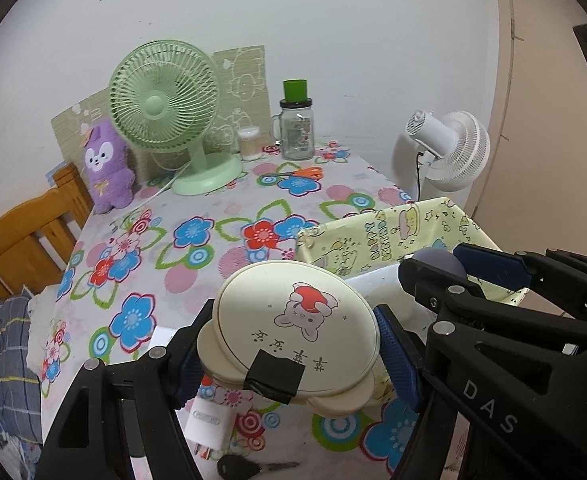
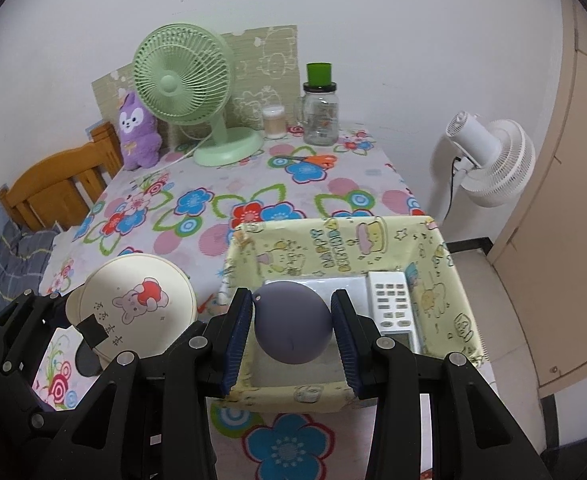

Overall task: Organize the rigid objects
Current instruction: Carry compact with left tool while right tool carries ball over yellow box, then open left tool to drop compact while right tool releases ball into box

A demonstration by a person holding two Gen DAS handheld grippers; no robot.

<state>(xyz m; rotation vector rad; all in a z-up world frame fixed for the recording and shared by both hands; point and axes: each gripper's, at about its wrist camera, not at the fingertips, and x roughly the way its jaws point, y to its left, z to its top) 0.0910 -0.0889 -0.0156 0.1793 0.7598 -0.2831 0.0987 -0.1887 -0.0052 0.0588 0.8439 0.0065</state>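
The left gripper (image 1: 289, 356) is clamped across the width of a cream round case (image 1: 293, 328) with a rabbit print and a black tape patch on its near edge; the case is held clear of the bench (image 1: 197, 216). It appears to be stiff, light plastic with smooth faces, so it is likely to slip: grip across the rim, as here, not on the flat lid. Below this gripper lie a white charger plug (image 1: 207, 424) and a black key (image 1: 241, 470).

To its right, the right gripper (image 2: 291, 326) is closed on a grey-purple rounded object (image 2: 291, 324), held over the yellow fabric basket (image 2: 449, 280). The object looks smooth and matte; hold it at its widest girth. The soft-walled basket, directly beneath and ahead of this gripper, contains a white remote control (image 2: 393, 308) and a pale flat box (image 2: 333, 286).
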